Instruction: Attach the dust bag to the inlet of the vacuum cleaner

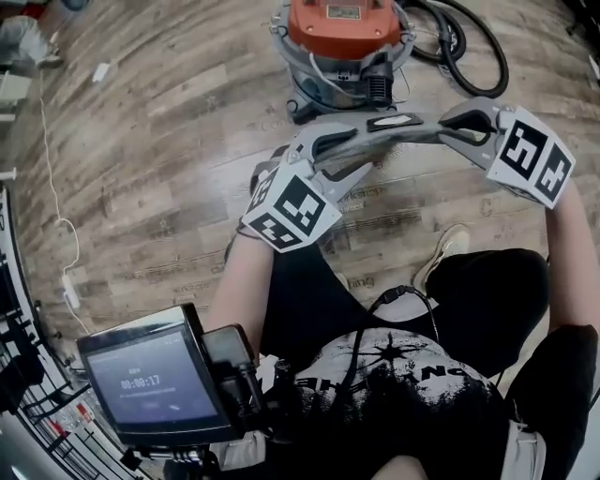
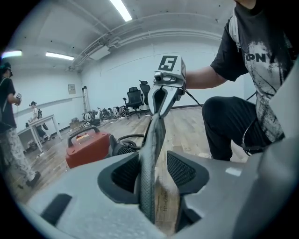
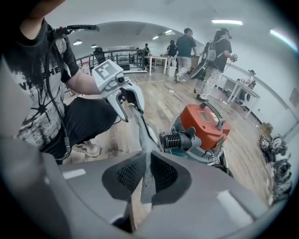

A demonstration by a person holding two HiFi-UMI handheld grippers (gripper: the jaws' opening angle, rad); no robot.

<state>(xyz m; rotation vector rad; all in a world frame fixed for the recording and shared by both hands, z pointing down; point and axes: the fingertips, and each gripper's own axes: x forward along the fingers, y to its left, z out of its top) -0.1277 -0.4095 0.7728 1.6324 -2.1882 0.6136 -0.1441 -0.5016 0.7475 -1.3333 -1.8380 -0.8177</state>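
Dust bag (image 1: pixel 394 124) spans crosswise in the air in front of us, the vacuum cleaner (image 1: pixel 342 42) just beyond on the floor (image 1: pixel 169 141). Our right gripper (image 3: pixel 147 169) pinches one end; the fingers (image 2: pixel 184 170) of our left gripper (image 2: pixel 154 169) gape wide, the other end loose between them.

bare floor (image 1: pixel 159 141) lies open left of the vacuum cleaner (image 1: pixel 342 37); its hose (image 1: pixel 457 58) crowds the right.

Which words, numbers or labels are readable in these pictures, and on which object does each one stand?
"00:00:17" on the screen below the head camera.
"NY", the rest hidden, on the T-shirt.
Label on the vacuum cleaner: too blurred to read.
Print on the dust bag: too blurred to read.
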